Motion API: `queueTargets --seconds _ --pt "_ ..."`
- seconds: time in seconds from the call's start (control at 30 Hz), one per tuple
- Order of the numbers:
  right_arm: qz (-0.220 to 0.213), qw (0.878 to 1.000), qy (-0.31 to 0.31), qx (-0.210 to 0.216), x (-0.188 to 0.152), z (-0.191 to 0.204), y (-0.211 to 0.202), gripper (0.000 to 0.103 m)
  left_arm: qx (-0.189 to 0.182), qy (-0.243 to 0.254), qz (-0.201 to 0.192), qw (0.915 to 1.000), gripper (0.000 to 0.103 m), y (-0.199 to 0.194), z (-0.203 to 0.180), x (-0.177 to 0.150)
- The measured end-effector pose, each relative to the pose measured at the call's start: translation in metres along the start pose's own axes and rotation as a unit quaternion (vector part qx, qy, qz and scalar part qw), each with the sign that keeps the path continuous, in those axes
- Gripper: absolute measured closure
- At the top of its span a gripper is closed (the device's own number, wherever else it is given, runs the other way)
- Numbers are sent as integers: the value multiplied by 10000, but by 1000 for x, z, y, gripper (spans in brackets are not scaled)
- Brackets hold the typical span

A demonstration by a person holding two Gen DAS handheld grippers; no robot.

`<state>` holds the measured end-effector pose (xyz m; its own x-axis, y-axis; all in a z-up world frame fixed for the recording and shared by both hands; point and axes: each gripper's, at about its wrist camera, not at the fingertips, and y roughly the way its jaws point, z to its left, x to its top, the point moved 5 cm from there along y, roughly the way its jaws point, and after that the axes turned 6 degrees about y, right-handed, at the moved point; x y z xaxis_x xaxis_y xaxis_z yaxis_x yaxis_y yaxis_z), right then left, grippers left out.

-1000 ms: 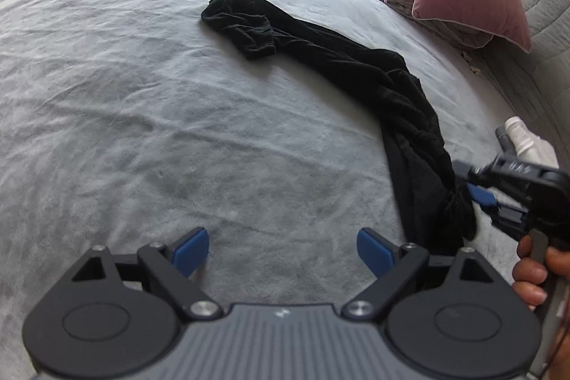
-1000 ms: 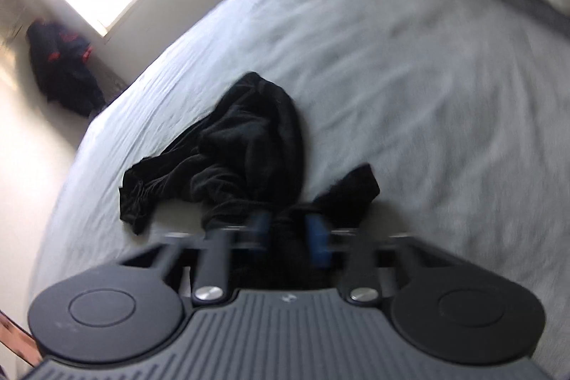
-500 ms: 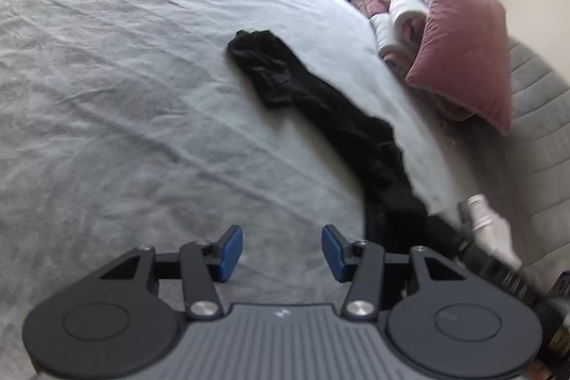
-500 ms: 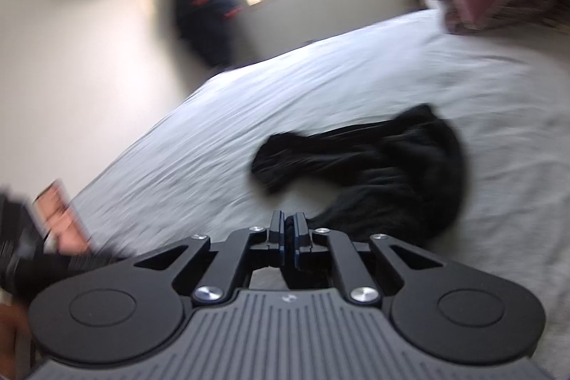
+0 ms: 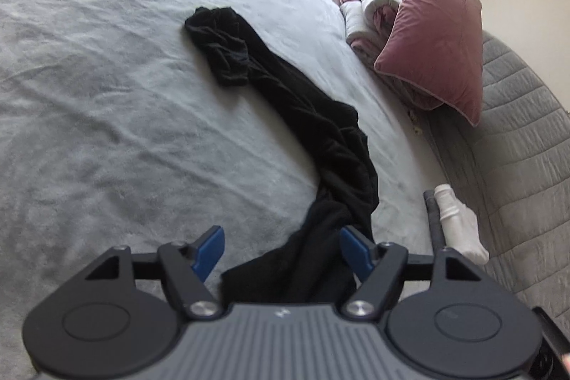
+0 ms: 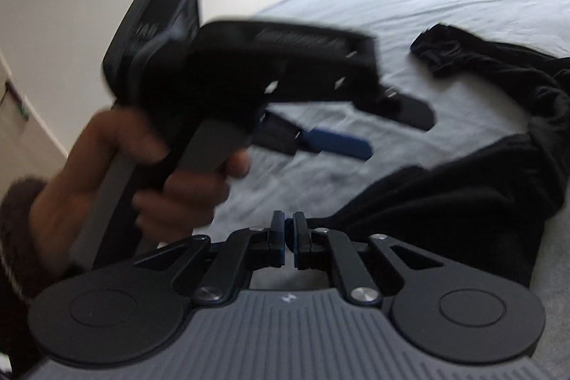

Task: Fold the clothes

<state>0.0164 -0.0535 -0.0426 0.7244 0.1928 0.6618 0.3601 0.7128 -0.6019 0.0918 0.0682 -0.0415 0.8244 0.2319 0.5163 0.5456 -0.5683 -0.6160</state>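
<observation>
Garment (image 5: 310, 116) lies on the bed (image 5: 107, 95), pillow (image 5: 434, 38) to its right.

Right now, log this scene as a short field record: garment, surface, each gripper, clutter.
garment: black garment, unfolded, strung out in a long twisted strip
surface: grey bed
left gripper: open, near end of garment between its fingers
right gripper: shut, beside the garment; whether it pinches cloth cannot be told
clutter: pink pillow and bundled linens by the headboard
</observation>
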Motion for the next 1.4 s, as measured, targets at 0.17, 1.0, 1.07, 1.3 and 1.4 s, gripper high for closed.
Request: queueTargets --seconds 0.17,1.0,1.07,1.3,1.4 --pt "147 9998 -20 -96 -8 -5 -13 90 64 276 247 9993 42 11 -7 -7" --pt "-1091 9635 2264 -919 10 -113 -89 92 652 1012 653 9906 85 32 -24 -32" --pt "-1347 9559 2505 -736 16 -117 -102 92 285 860 814 9926 87 35 -31 -38" --pt "-2166 9405 2616 42 32 -112 -150 92 -633 1671 1401 9739 87 40 -83 -80" --pt "-2146 9392 2674 191 30 -111 -149 92 -489 1724 1403 9738 85 32 -77 -78"
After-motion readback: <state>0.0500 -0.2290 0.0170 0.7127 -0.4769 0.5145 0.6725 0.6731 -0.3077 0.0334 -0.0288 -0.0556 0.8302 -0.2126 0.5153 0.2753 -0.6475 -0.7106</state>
